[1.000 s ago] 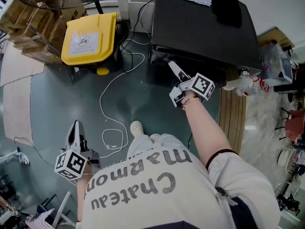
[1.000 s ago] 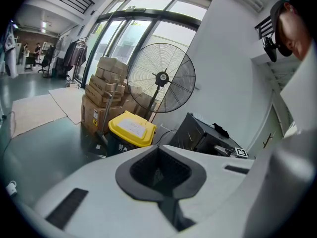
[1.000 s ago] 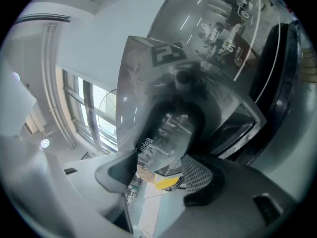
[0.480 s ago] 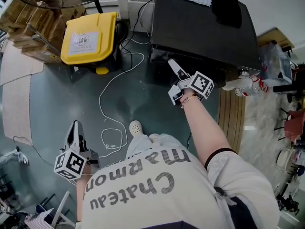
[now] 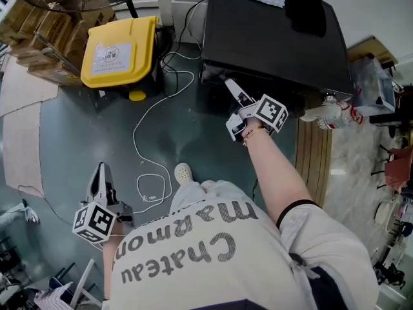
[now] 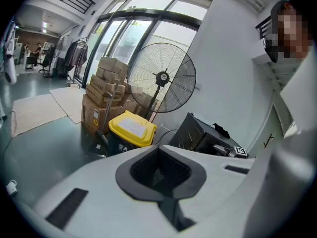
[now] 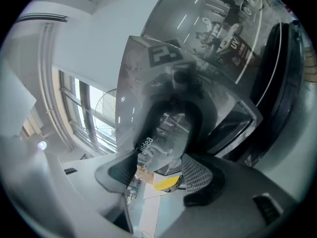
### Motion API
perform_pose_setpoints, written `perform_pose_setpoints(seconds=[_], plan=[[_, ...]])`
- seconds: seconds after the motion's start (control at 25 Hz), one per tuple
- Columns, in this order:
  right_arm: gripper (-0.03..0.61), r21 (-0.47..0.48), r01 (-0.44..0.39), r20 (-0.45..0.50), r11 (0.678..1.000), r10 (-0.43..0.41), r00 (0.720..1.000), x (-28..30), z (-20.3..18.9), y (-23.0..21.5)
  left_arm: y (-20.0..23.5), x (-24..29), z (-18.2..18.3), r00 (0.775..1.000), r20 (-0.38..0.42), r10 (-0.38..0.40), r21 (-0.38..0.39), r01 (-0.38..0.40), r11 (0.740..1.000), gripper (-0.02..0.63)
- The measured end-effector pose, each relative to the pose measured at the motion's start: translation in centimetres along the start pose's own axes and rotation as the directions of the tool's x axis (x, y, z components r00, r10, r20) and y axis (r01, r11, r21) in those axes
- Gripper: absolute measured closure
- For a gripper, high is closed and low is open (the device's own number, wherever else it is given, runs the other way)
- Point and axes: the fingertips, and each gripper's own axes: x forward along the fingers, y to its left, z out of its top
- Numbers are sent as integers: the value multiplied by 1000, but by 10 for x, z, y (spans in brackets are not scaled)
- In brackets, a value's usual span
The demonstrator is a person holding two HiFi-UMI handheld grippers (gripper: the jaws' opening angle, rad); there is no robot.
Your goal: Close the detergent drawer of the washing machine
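The dark washing machine (image 5: pixel 271 37) stands at the top of the head view. Its detergent drawer (image 5: pixel 216 75) juts a little from the front's upper left corner. My right gripper (image 5: pixel 227 82) has its tips at that drawer. In the right gripper view the drawer's glossy front panel (image 7: pixel 163 128) stands between the two pads, and my right gripper (image 7: pixel 158 175) is shut on it. My left gripper (image 5: pixel 101 168) hangs low at the left, far from the machine. It is shut and holds nothing, with the left gripper (image 6: pixel 161 175) pointing toward the washing machine (image 6: pixel 198 133).
A yellow-lidded bin (image 5: pixel 119 50) stands left of the machine, with cardboard boxes (image 5: pixel 45 31) and a standing fan (image 6: pixel 161 76) behind it. A white cable (image 5: pixel 151 121) trails over the grey floor. A plastic bottle (image 5: pixel 329 115) lies by the wooden slats (image 5: pixel 314 160) at the right.
My right gripper has shifted slightly up and left, toward the machine front, with the drawer. The left gripper has stayed put.
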Motion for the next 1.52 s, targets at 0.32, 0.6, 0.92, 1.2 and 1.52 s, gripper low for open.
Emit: perform_pose_setpoints(seconds=[0.32, 0.6, 0.92, 1.2, 1.52], plan=[[299, -8, 15, -60, 1000, -15, 998, 0, 1, -2, -8, 0, -2, 1000, 4, -6, 8, 6, 1000, 606], [331, 4, 68, -49, 998, -67, 997, -16, -6, -3, -23, -8, -9, 1000, 12, -19, 12, 19, 1000, 606], [486, 55, 112, -185, 992, -100, 978, -41, -86, 12, -31, -22, -20, 999, 42, -17, -37, 18, 999, 606], [526, 24, -4, -401, 1000, 13, 916, -38, -175, 81, -33, -39, -37, 998, 66, 23, -128, -15, 992, 604], [529, -100, -246, -430, 964, 181, 884, -28, -182, 187, -40, -71, -32, 989, 130, 69, -127, -52, 991, 606]])
